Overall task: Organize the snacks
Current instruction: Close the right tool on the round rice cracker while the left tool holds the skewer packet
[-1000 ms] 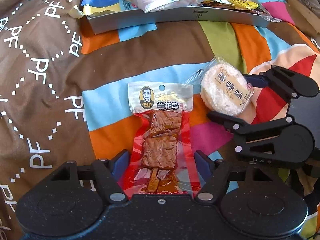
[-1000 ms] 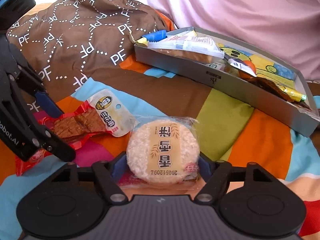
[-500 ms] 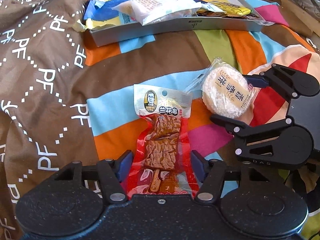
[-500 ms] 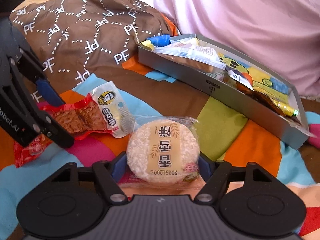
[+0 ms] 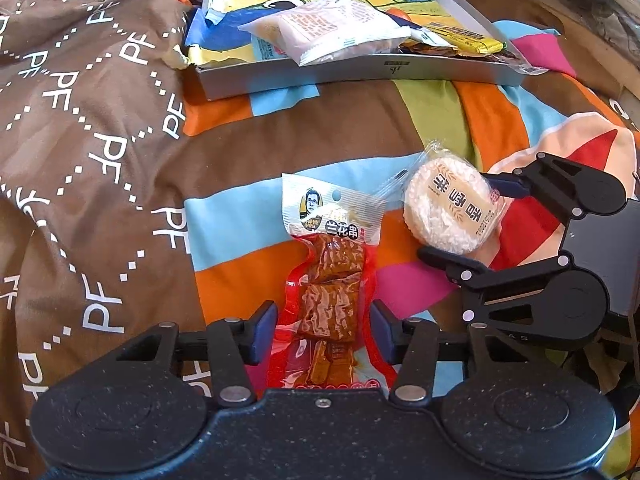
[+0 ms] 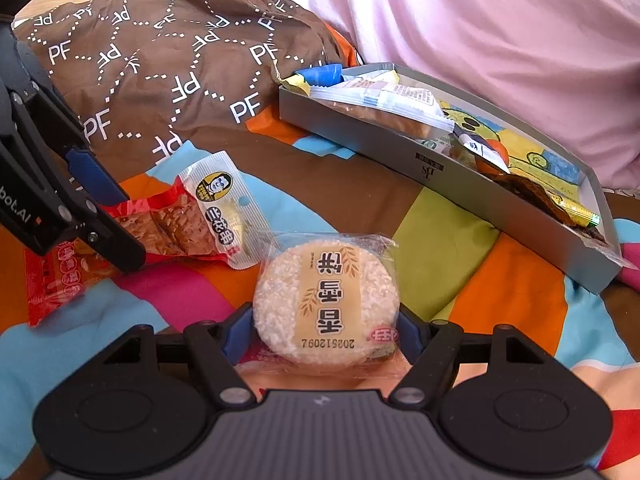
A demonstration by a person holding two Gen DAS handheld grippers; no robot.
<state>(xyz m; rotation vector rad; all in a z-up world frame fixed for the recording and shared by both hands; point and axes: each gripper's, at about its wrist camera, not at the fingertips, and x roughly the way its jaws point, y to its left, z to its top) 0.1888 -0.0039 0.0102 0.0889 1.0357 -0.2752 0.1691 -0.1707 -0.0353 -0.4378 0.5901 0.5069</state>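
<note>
At lower centre of each wrist view, jaws are clamping a snack — the left gripper point(image 5: 323, 330) gripping the red tofu packet point(image 5: 328, 280) lengthwise, the right gripper point(image 6: 325, 334) squeezing the rice cake point(image 6: 326, 300) — while the grey tray point(image 6: 440, 168) is waiting upper right, nearer the right.

Setting: home bedroom. Evidence: patchwork quilt point(image 5: 432, 112) covering a bed, brown PF-print bedding point(image 6: 160, 64), pink sheet point(image 6: 480, 32) behind.

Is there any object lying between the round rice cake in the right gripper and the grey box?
Nothing visible does. Between the round wrapped rice cake, held by the right gripper, and the flat grey cardboard box lies only bare striped bedcover.
</note>
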